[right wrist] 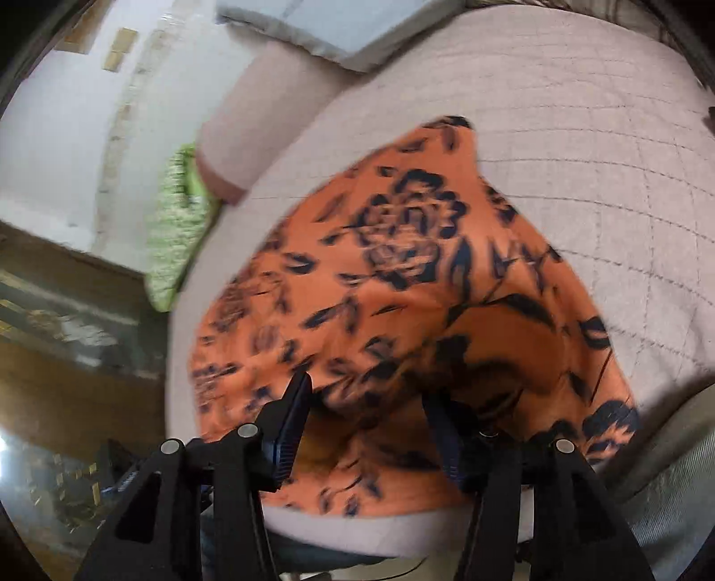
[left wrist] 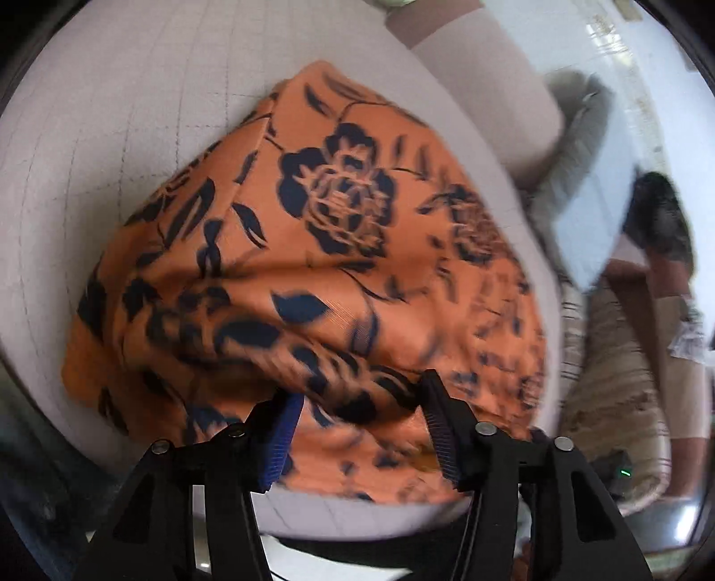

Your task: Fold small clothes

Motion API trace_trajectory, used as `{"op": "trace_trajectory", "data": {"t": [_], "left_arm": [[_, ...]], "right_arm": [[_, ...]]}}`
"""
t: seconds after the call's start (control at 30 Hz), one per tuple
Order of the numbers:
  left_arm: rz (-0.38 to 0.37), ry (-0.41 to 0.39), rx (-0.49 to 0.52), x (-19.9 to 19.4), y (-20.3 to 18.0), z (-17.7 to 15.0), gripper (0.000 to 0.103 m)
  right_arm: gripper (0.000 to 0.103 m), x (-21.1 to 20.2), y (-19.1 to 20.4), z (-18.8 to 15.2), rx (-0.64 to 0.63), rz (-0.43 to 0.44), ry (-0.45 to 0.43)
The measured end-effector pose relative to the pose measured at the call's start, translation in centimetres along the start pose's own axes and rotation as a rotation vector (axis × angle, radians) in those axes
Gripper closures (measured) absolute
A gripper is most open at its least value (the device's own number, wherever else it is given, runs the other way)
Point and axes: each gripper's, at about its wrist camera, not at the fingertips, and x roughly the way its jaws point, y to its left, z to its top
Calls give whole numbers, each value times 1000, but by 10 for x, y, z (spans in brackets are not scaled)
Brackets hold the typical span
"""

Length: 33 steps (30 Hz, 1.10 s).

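Note:
An orange garment with dark blue flowers (left wrist: 339, 250) lies bunched on a pale quilted surface (left wrist: 111, 147). It also shows in the right wrist view (right wrist: 402, 286). My left gripper (left wrist: 357, 402) is open, its jaws wide apart, with a raised fold of the cloth lying between the fingertips. My right gripper (right wrist: 366, 397) is also open, jaws wide apart, over the near edge of the same cloth, with a fold between its fingers. Both views are blurred by motion.
A pale bolster (right wrist: 250, 129) and a green patterned cushion (right wrist: 174, 232) lie at the surface's far left edge. A grey folded cloth (right wrist: 321, 27) sits beyond. A striped cushion (left wrist: 625, 380) and floor lie to the right in the left wrist view.

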Motion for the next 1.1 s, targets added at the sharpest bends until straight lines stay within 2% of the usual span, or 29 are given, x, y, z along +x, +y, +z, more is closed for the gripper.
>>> {"op": "trace_trajectory", "data": {"t": [0.03,0.07,0.13,0.17,0.23,0.3,0.37,0.4,0.5,0.53,0.63,0.67,0.77,0.83,0.87,0.93,1.03,1.1], "left_arm": [[0,5,-11,4,1,0,72],[-41,20,-23,4,7,-1,85],[-73,7,-29,-2,14,-5,87],[-74,-5,-19,-7,16,-6,94],[-97,-8,-1,-13,15,-10,97],[-121,-45,62,-31,8,-16,97],[-104,-105,101,-42,8,-19,96],[-93,-105,92,-36,12,-18,96],[-15,10,69,0,28,-18,95],[-23,6,66,1,30,-21,95],[-40,-58,136,-20,22,-30,95],[-40,-64,149,-23,22,-31,95],[5,-11,149,-12,27,-31,93],[-2,2,145,-16,27,-36,92],[-7,-3,152,-21,26,-38,87],[-5,-10,179,-30,16,-41,77],[-21,-31,217,-62,12,-45,76],[-41,-79,214,-86,12,-39,75]], "right_arm": [[73,0,-3,-2,6,-20,1],[88,-2,-6,-6,3,-57,-5],[93,-6,-9,-13,-23,-65,-11],[94,-9,-9,-17,-35,-72,-14],[95,-17,-8,-21,-42,-56,-20],[96,-36,1,-26,-69,-37,-61],[96,-50,9,-29,-115,-67,-104],[96,-47,8,-29,-126,-84,-97],[95,-7,-5,-25,-128,-192,29],[95,-2,-11,-28,-102,-198,43],[95,-21,-6,-35,-126,-209,-37],[95,-21,-6,-35,-128,-211,-36],[94,-11,-13,-32,-113,-212,-5],[89,-20,-9,-33,-115,-169,-35],[85,-30,-5,-34,-116,-153,-58],[76,-48,7,-37,-172,-185,-102],[67,-70,19,-30,-232,-210,-145],[60,-75,18,-19,-239,-218,-156]]}}
